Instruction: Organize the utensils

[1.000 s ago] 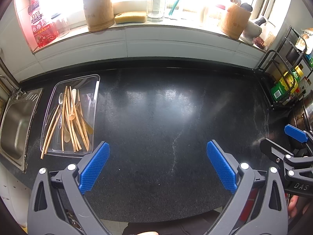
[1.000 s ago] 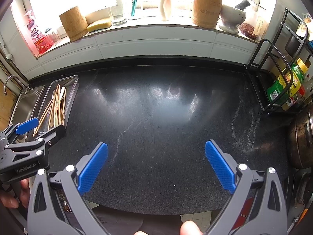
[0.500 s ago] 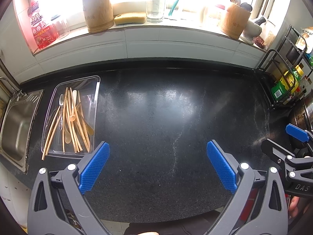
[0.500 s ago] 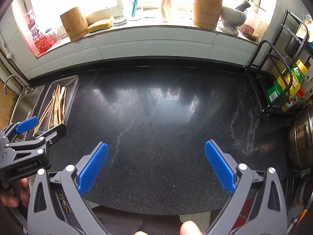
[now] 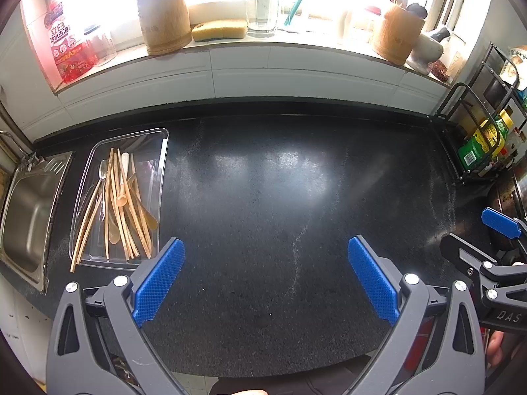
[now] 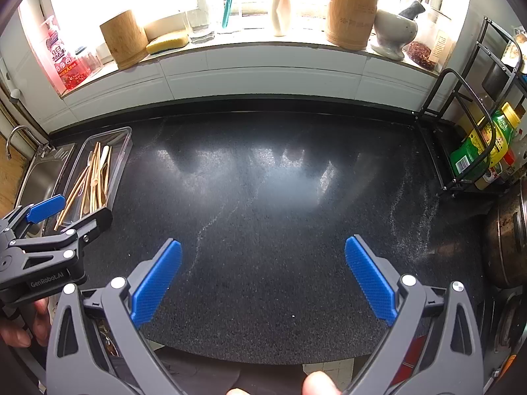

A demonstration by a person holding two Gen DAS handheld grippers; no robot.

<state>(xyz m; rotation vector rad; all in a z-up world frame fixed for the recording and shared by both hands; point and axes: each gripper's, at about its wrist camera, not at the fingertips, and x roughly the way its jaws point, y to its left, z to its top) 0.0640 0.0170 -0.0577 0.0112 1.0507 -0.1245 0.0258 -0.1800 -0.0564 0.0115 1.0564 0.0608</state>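
A clear plastic tray (image 5: pixel 161 164) lies at the left of the black counter, beside the sink. It holds several wooden chopsticks and spoons (image 5: pixel 122 204), one metal spoon and a white-handled one. The right wrist view shows the same tray (image 6: pixel 123 151) far left. My left gripper (image 5: pixel 266 276) is open over the counter's front, just right of the tray, with nothing between its blue pads. My right gripper (image 6: pixel 263 279) is open too, over the middle of the counter. Two bamboo holders stand on the sill: an empty one (image 5: pixel 163 16) at left, and one (image 6: pixel 352 13) with utensils at right.
A steel sink (image 5: pixel 26 217) lies left of the tray. A wire rack with bottles (image 6: pixel 477 151) stands at the right, with a dark pan (image 6: pixel 507 237) in front of it. A sponge (image 5: pixel 219 29), a glass, a soap bottle (image 5: pixel 64 42) and a mortar crowd the sill.
Both grippers have drifted only slightly; the view barely shifts. Nothing was picked up or let go.
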